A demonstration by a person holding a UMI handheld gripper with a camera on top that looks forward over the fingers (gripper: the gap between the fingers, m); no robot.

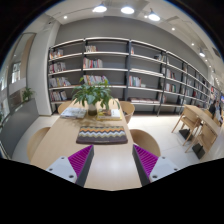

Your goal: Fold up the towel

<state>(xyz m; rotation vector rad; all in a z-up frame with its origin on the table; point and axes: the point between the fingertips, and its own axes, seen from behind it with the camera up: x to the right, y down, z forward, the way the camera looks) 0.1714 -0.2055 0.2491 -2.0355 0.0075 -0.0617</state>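
A folded towel with zigzag stripes in brown, grey and white lies on the light wooden table, a short way beyond my fingers. My gripper hovers over the bare tabletop nearer than the towel. Its two fingers, with their purple pads, stand wide apart and hold nothing.
A potted green plant stands on the table behind the towel, with a light cloth beside it. Wooden chairs flank the table. Long bookshelves line the back wall. More tables and chairs stand off to the right.
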